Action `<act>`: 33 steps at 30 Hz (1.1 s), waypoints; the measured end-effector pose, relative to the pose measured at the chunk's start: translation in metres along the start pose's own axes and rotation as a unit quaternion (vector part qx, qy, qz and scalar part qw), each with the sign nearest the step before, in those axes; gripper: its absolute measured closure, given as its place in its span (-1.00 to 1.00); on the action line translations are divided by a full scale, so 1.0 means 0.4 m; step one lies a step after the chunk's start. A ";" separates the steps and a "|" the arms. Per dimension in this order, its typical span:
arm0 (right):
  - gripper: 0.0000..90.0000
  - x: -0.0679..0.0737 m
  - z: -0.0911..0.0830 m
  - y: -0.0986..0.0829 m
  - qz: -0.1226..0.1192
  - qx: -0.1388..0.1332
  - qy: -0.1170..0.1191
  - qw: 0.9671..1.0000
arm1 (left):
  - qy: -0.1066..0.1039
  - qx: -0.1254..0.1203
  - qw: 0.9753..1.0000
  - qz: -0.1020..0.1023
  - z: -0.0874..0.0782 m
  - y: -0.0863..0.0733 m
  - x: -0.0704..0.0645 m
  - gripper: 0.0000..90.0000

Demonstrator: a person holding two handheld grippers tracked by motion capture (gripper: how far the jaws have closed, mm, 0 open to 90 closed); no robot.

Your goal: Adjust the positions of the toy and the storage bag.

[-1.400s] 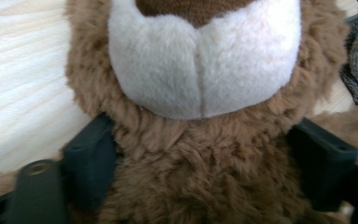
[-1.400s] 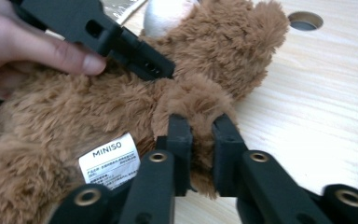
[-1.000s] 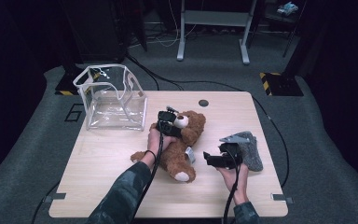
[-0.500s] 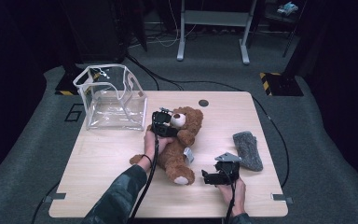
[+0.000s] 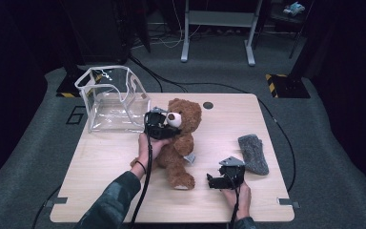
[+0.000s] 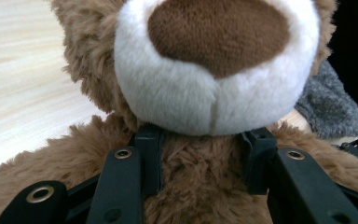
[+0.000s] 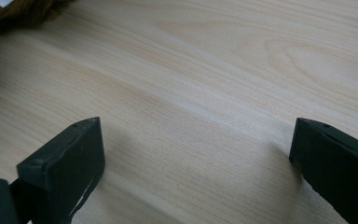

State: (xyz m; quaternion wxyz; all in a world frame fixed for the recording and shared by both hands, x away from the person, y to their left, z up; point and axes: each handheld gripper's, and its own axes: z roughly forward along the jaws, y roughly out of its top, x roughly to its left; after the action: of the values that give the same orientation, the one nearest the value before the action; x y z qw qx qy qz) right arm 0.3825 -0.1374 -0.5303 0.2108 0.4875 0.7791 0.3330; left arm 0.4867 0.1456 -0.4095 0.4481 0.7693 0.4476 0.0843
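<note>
teddy bear [image 5: 180,138] lies near the middle of the high view, on its back on the pale wooden worktop [image 5: 124,157] with its head toward the top of the frame and its legs toward the bottom. i have my left gripper [image 5: 158,125] at its neck: in the left gripper view the two black fingers [image 6: 149,156] press into the brown fur on either side, just under the white muzzle, so they are clenched on the bear. i judge the neck was picked because it is the narrowest part of a soft toy, which gives the fingers something to close around so the head will not slip through. my right gripper [image 5: 224,177] rests low in the frame, to the right of the bear's foot and apart from it; in the right gripper view its fingers [image 7: 65,163] stand wide apart over bare wood, released and holding nothing, which i read as standing by. a clear plastic bag [image 5: 112,98] stands open at the upper left of the high view, near the bear's head, and looks a likely place for it. a grey sock [image 5: 253,152] lies at the right, well clear. nothing stands between bear and bag; the bag's soft rim could catch the bear's limbs.
</note>
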 end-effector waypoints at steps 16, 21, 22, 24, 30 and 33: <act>-0.94 0.000 -0.001 0.000 0.001 0.002 0.000 1.000 | -0.009 -0.047 0.999 0.023 -0.108 -0.007 0.004 0.34; -0.94 0.000 -0.001 0.000 0.001 0.002 0.001 1.000 | -0.005 -0.057 0.998 0.027 -0.140 -0.009 0.010 0.34; -0.94 0.000 -0.001 0.000 0.001 0.002 0.000 1.000 | -0.006 -0.057 0.998 0.030 -0.145 -0.008 0.011 0.34; -0.94 0.000 -0.001 0.000 0.001 0.002 0.000 1.000 | -0.005 -0.060 0.998 0.031 -0.158 -0.008 0.012 0.34; -0.94 0.001 -0.001 0.000 0.002 0.002 0.000 1.000 | 0.002 -0.068 0.997 0.041 -0.205 -0.004 0.018 0.34; -0.94 0.001 -0.001 0.000 0.002 0.002 0.000 1.000 | 0.004 -0.067 0.997 0.040 -0.228 -0.004 0.025 0.34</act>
State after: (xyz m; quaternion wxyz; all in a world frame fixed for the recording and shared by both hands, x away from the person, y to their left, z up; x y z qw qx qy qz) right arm 0.3821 -0.1372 -0.5301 0.2087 0.4895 0.7788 0.3320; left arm 0.4431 0.2096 -0.3602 0.4932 0.7543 0.4117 0.1356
